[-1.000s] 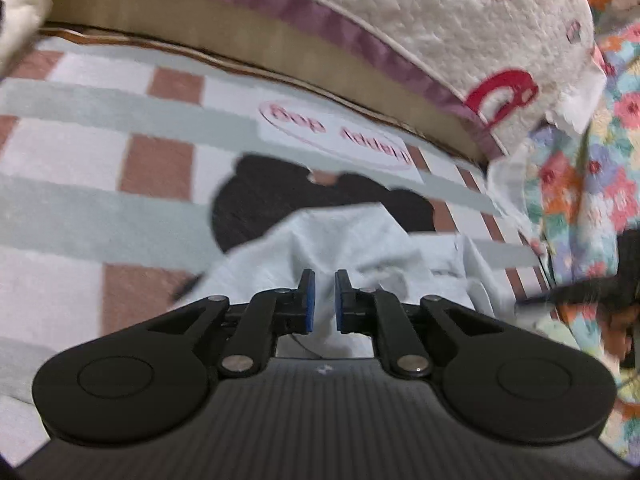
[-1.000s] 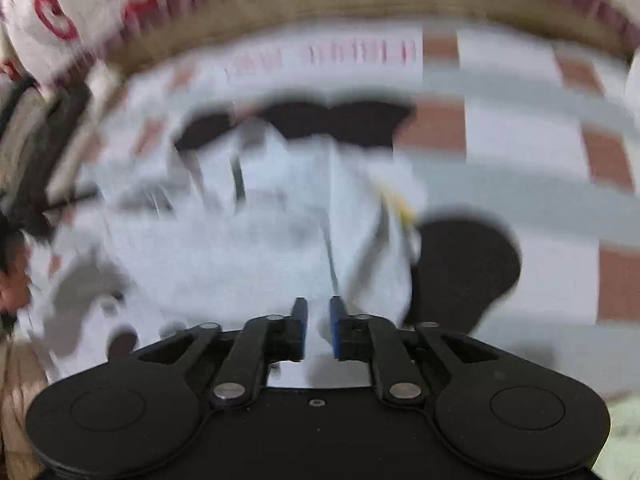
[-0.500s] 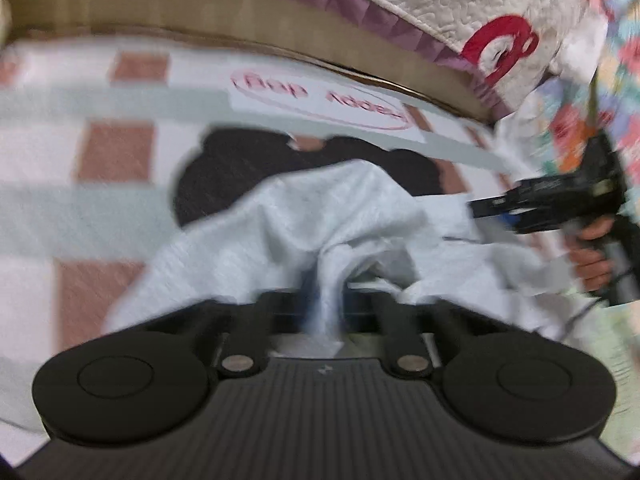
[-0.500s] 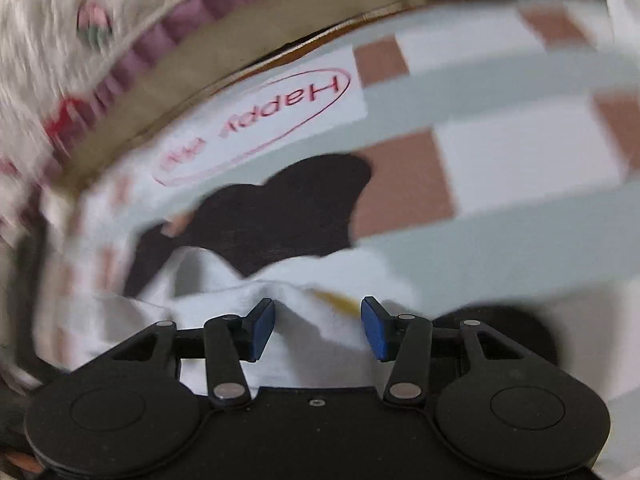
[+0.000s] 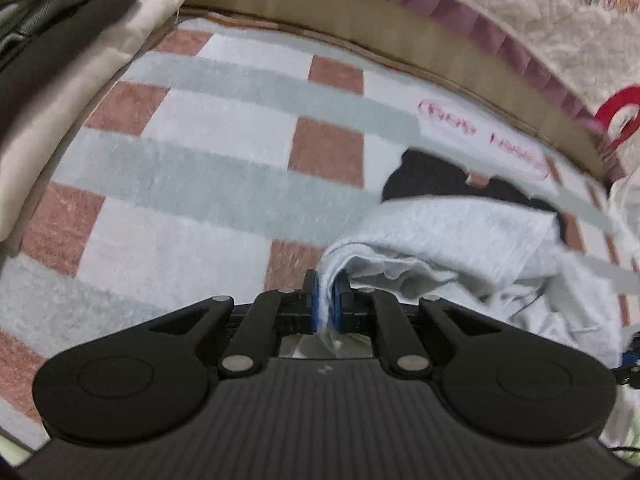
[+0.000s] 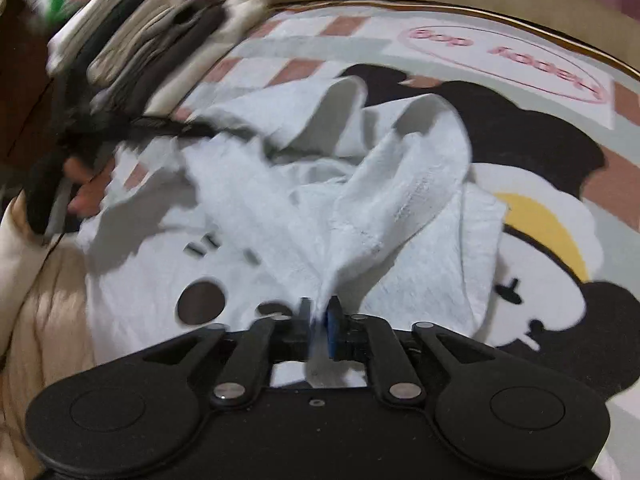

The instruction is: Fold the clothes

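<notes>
Left tool point(image 5: 325, 294): blue pads pressed together on a fold of the pale grey garment point(image 5: 460, 240), cloth pinched between them.
Right tool point(image 6: 319, 322): pads clamped on another bunch of the same garment point(image 6: 360, 208), fabric rising in a ridge from the grip.
Garment: crumpled on the checked blanket point(image 5: 200, 160), lying over the blanket's black cartoon print point(image 6: 500, 120); dark round marks show on its flat part.
Stack of folded clothes point(image 5: 60, 40): at the blanket's left edge, apart from the garment.
Quilt point(image 5: 540, 20): cream, with a purple border, beyond the blanket's far edge.
Person's hand point(image 6: 82, 184): blurred, gripping the left tool's handle at the garment's left side.
</notes>
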### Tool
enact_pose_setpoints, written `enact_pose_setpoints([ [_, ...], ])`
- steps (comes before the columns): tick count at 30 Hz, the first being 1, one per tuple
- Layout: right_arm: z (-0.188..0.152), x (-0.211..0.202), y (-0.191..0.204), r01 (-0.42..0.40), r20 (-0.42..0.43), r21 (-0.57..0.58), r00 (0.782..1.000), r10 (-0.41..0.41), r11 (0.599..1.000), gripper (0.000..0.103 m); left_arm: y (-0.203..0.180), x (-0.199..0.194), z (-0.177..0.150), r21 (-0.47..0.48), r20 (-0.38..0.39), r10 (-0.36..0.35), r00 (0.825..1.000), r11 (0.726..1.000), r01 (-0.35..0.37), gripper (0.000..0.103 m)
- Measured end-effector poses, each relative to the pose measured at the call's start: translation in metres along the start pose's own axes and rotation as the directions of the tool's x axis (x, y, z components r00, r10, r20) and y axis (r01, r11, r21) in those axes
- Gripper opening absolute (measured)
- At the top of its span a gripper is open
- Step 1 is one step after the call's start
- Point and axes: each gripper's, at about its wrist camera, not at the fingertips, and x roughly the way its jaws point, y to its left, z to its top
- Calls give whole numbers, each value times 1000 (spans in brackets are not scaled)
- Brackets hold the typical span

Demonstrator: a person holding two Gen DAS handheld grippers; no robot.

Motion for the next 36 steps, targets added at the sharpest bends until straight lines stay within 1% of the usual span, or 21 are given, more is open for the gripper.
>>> enact_pose_setpoints([
  [2,4,-3,-14,-34,62,111,998,27,993,38,-2,-2,1,9,15,-12,1000,1000,11,7],
  [4,7,-3,-29,-83,124,224,991,56,971,48,-3,0,0,18,10,-13,1000,1000,13,7],
  [6,10,0,-47,-130,190,362,980,64,923,50,-3,3,0,12,1,-17,1000,1000,17,7],
  [8,11,2,-57,-144,250,481,968,22,865,49,1,5,1,-1,3,-21,1000,1000,21,7],
  [10,12,1,-57,-138,277,518,961,-12,844,10,4,5,1,-14,11,-28,1000,999,28,8],
  [12,25,-19,-35,-7,317,389,940,-127,921,8,7,-4,2,-31,57,-62,996,997,64,6],
  [13,28,-33,-22,87,350,326,914,-206,941,8,8,-12,3,-29,96,-94,991,995,97,6],
  [14,29,-48,-8,188,388,267,877,-284,945,8,7,-20,3,-21,130,-125,984,991,129,6],
  [15,31,-63,5,289,430,212,830,-354,934,8,5,-27,3,-6,155,-153,976,988,156,6],
  [16,32,-77,18,389,476,159,775,-416,907,8,3,-32,4,10,172,-179,969,984,180,6],
  [17,34,-92,32,486,523,112,713,-468,867,8,1,-33,5,27,171,-203,964,979,201,6],
  [19,37,-122,58,667,621,34,569,-539,744,8,-5,-31,4,46,146,-235,961,972,231,7],
  [20,36,-117,51,732,565,9,559,-607,682,7,-7,-27,3,57,115,-240,964,970,234,8],
  [22,30,-101,14,760,410,63,571,-711,647,7,-14,-17,-2,92,48,-217,975,973,212,15],
  [24,22,-92,-18,751,312,147,582,-751,644,7,-24,-11,-7,157,26,-145,989,978,139,19],
  [26,13,-90,-40,711,265,251,603,-753,657,6,-35,-8,-12,237,29,-78,997,969,69,22],
  [27,9,-90,-47,693,253,289,610,-751,660,6,-41,-9,-14,281,49,-50,998,959,34,24],
  [29,5,-90,-56,667,230,344,623,-748,661,6,-52,-14,-18,371,111,3,994,927,-44,28],
  [30,4,-88,-59,658,216,361,630,-746,660,7,-55,-18,-19,402,136,-5,991,914,-51,28],
  [33,8,-76,-67,662,178,357,644,-744,659,7,-58,-26,-19,420,154,-111,982,907,36,27],
  [36,7,-73,-66,660,169,355,652,-740,662,9,-66,-27,-22,473,154,-183,971,876,91,26],
])
